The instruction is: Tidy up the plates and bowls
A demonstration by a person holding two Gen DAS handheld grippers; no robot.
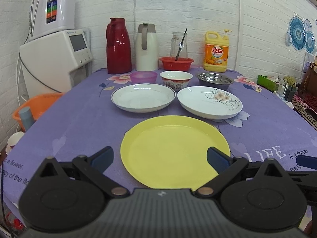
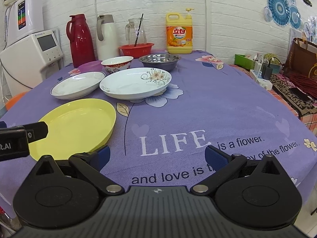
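A yellow plate (image 1: 174, 150) (image 2: 77, 125) lies on the purple tablecloth nearest me. Behind it lie a blue-rimmed white plate (image 1: 142, 97) (image 2: 77, 84) and a flower-patterned white plate (image 1: 210, 102) (image 2: 134, 82). Further back stand a purple bowl (image 1: 143, 77) (image 2: 90, 66), a patterned ceramic bowl (image 1: 176, 79) (image 2: 116, 63) and a steel bowl (image 1: 215, 80) (image 2: 159, 60). My left gripper (image 1: 159, 158) is open and empty, its fingers spread over the yellow plate's near part. My right gripper (image 2: 156, 154) is open and empty, above bare cloth right of the yellow plate.
At the table's back stand a red thermos (image 1: 118, 47), a white thermos (image 1: 146, 47), a glass jug (image 1: 179, 43), a red basket (image 1: 176, 63) and a yellow detergent bottle (image 1: 216, 52). A white appliance (image 1: 57, 59) and an orange basin (image 1: 37, 107) are to the left. Clutter lies beyond the right edge (image 2: 277, 73).
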